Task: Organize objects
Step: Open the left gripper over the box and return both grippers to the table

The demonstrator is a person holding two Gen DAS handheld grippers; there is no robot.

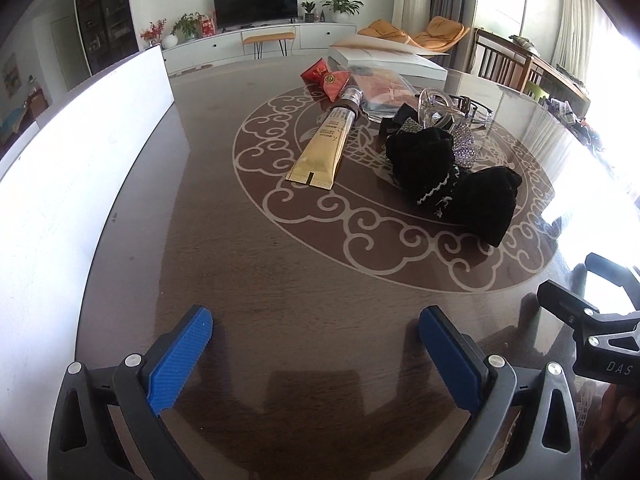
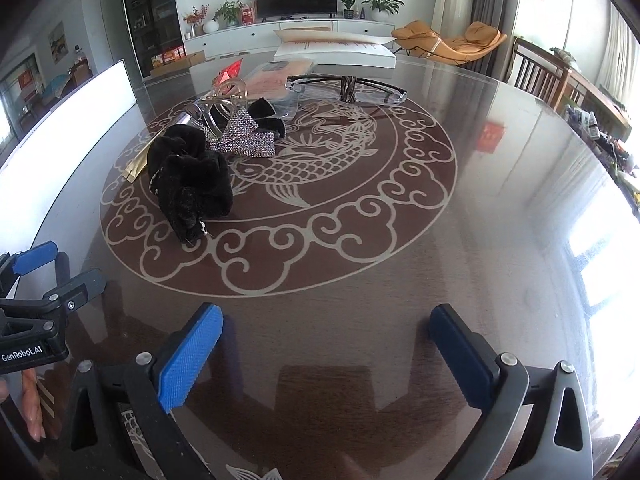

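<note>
Both tools are wide open and hold nothing. The left tool (image 1: 316, 344) hangs low over the near edge of the dark brown counter (image 1: 280, 280), and its blue pads (image 1: 180, 360) are far apart. The right tool (image 2: 326, 344) hangs just beside it, over the same near edge, with its blue pads (image 2: 190, 360) far apart too. Each tool shows at the side of the other one's view. The things to sort lie together in the middle of the counter, on a round white pattern with a fish (image 2: 288, 172). Well apart from the tools sits a fluffy black scrunchie (image 1: 452, 172) with a little shiny chain on it. Right behind it, touching it, is a sparkly bow clip (image 2: 244, 136) with black velvet ends. A clear claw clip (image 1: 432, 108) sits on top of the bow. To the left lies a gold tube (image 1: 324, 144) with a silver cap, flat on the counter and pointing away. Behind the tube are two small red packets (image 1: 328, 78) and a clear bag with something pink inside (image 1: 380, 88). A pair of glasses (image 2: 348, 88) lies folded farther back on the right. A flat white box (image 2: 336, 54) sits at the far edge. A big white board (image 1: 72, 184) stands along the left side of the counter.
</note>
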